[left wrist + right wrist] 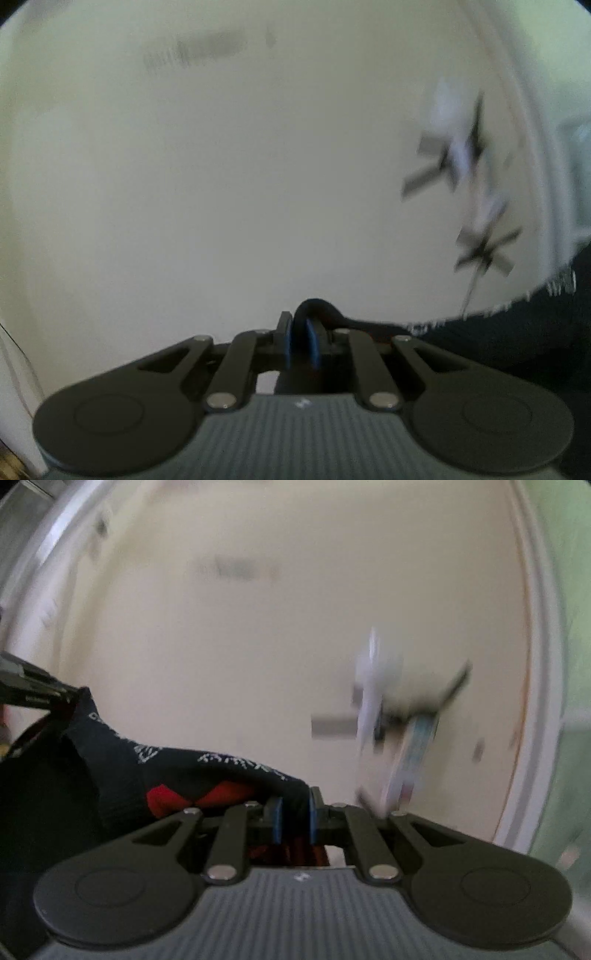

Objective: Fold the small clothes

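A small dark blue garment (166,768) with red diamonds and a band of white lettering hangs stretched between my two grippers above a pale table (258,627). My right gripper (295,819) is shut on one end, the cloth pinched between its blue pads. At the far left of that view my left gripper (75,696) holds the other end. In the left wrist view, a dark loop of the garment (517,332) stands up between the left gripper's (301,343) nearly closed blue pads, and the rest trails off to the right. Both views are blurred by motion.
The pale round table (221,184) fills both views, with a raised white rim (543,664) at the right. Blurred white items with black tape strips (454,147) (484,251) lie on its right side, seen as one smeared cluster (406,716) in the right wrist view.
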